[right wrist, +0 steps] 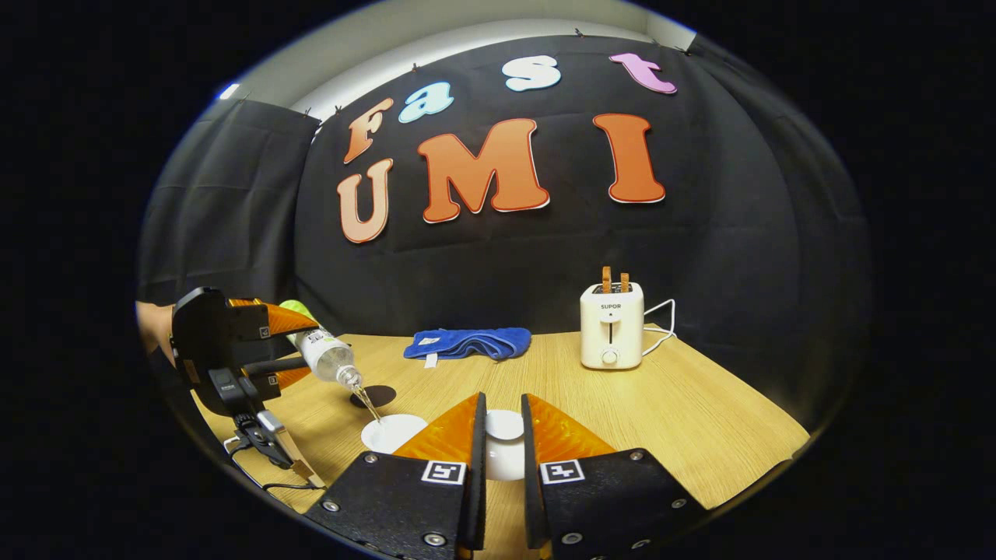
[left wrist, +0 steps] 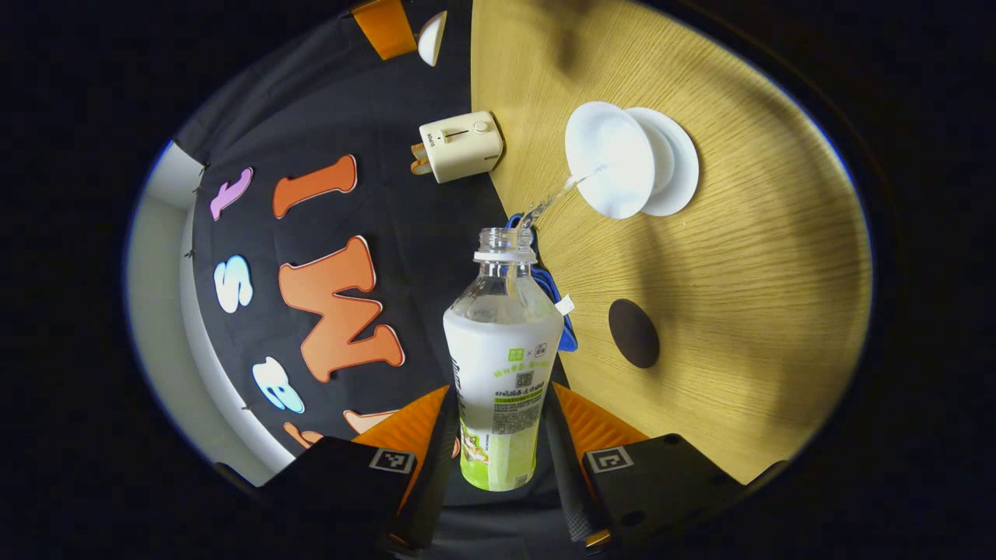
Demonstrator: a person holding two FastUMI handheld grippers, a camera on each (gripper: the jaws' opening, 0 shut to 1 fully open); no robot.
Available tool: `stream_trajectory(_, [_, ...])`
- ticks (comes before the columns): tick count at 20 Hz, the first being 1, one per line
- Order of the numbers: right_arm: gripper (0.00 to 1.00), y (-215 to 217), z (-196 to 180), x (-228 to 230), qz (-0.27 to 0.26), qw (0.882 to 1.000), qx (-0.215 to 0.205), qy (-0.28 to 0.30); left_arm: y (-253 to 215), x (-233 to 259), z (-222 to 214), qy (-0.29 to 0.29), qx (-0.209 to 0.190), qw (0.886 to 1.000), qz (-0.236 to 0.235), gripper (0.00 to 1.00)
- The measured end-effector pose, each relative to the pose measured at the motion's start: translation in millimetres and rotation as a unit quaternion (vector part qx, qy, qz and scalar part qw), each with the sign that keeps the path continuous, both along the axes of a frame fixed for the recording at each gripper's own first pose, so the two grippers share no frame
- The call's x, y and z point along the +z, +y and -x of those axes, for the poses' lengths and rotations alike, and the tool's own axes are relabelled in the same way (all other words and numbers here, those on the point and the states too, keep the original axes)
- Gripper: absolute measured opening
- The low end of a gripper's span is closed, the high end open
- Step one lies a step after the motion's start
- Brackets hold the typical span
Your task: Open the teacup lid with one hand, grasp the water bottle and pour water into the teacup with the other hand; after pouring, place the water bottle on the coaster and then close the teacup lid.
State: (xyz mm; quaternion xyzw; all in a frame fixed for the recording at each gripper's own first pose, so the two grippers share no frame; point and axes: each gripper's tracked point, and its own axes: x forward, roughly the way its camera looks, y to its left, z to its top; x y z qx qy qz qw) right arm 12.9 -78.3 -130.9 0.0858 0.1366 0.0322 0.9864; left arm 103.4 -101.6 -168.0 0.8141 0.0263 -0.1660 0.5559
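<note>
My left gripper (left wrist: 502, 400) is shut on a clear water bottle (left wrist: 498, 365) with a white and green label, cap off and tilted over. A thin stream of water runs from its mouth into the white teacup (left wrist: 609, 167), which stands on a white saucer (left wrist: 678, 173). A dark round coaster (left wrist: 633, 333) lies bare on the table beside them. In the right gripper view, my right gripper (right wrist: 503, 412) is shut on the white teacup lid (right wrist: 504, 443), held above the table. Farther left there, the left gripper (right wrist: 299, 348) pours from the bottle (right wrist: 325, 351) into the teacup (right wrist: 393, 432), beside the coaster (right wrist: 375, 397).
A cream toaster (right wrist: 611, 325) with its cord stands at the back of the wooden table (right wrist: 685, 420). A folded blue cloth (right wrist: 467, 342) lies at the back centre. A person's hand (right wrist: 152, 323) holds the left gripper at the left table edge.
</note>
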Motion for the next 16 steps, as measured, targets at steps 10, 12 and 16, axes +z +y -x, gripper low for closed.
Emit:
stream_trajectory(10, [0.20,4,1,3,0.004,1.000,0.009,-0.005,-1,25,-6,-0.023,-0.021,0.999,-0.039,0.65])
stream_trajectory(12, [0.20,6,2,2,0.004,1.000,0.011,-0.005,-2,28,-7,-0.028,-0.025,0.998,-0.049,0.67])
stream_trajectory(16, [0.20,12,2,3,0.009,1.000,0.018,-0.006,-7,35,-6,-0.040,-0.041,0.996,-0.067,0.63])
